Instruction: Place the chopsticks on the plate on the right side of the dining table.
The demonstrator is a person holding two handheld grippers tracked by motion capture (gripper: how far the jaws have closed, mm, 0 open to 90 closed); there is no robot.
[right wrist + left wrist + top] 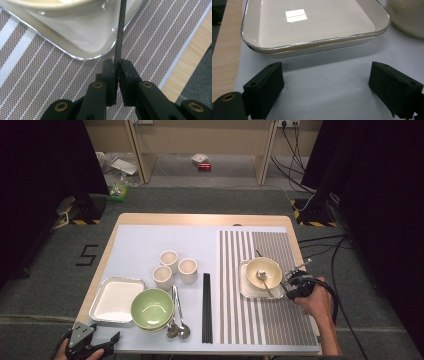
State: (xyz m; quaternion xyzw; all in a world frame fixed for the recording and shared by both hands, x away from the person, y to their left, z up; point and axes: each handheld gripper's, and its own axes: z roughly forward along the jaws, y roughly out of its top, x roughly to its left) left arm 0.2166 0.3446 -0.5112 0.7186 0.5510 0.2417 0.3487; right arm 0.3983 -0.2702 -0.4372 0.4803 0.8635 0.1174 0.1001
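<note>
A thin black chopstick (119, 32) is being clamped between the right gripper (117, 65) jaws beside the square plate (82, 47) under the cream bowl (264, 271). If swung, the bowl risks being knocked. The left gripper (327, 85) jaws are being held apart, empty.

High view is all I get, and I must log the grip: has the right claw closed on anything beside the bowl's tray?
Observer: Yes. In the right gripper view, the right claw is shut on a thin black stick that runs up across a corner of the bowl's tray.
Operator: And the left claw, is it holding something?
Observer: No. In the left gripper view, the left claw is open with nothing between its jaws. It faces the near edge of the white tray without touching it.
</note>
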